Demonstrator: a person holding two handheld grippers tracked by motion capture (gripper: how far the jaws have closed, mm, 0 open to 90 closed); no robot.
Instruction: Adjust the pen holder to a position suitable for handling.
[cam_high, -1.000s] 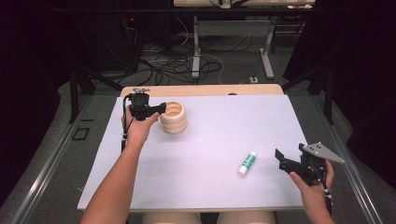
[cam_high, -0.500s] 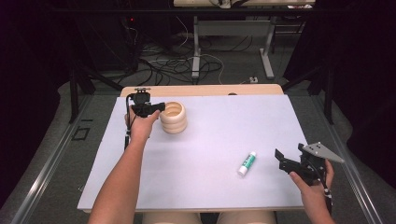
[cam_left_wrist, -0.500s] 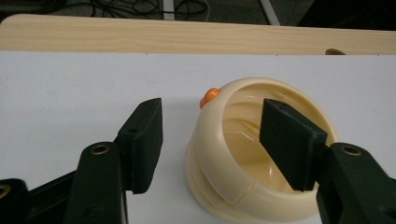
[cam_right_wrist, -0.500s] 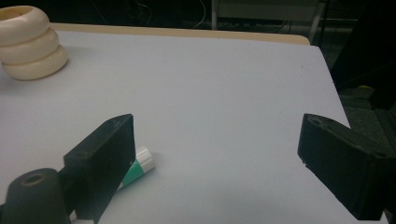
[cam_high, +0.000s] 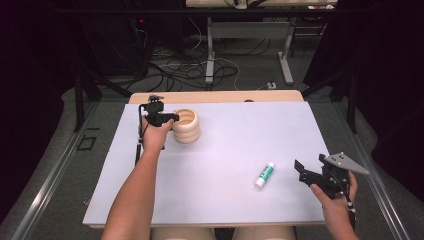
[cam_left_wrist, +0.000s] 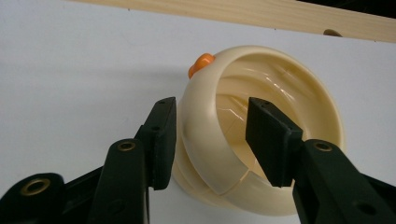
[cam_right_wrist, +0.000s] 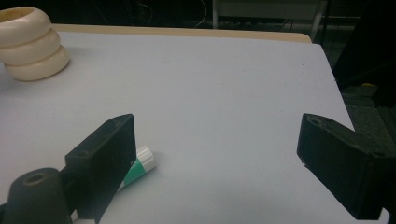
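We find the left tool (cam_left_wrist: 210, 140) closing astride the near wall of the cream ribbed plastic pot (cam_high: 186, 125) near the white tabletop's (cam_high: 225, 150) far left corner, presumably to lift it, while the right tool (cam_high: 306, 171) waits open beside the green-and-white glue stick (cam_high: 264, 175).

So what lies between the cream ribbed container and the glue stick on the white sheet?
Nothing: in the high view the white sheet is bare between the cream ribbed container and the glue stick.
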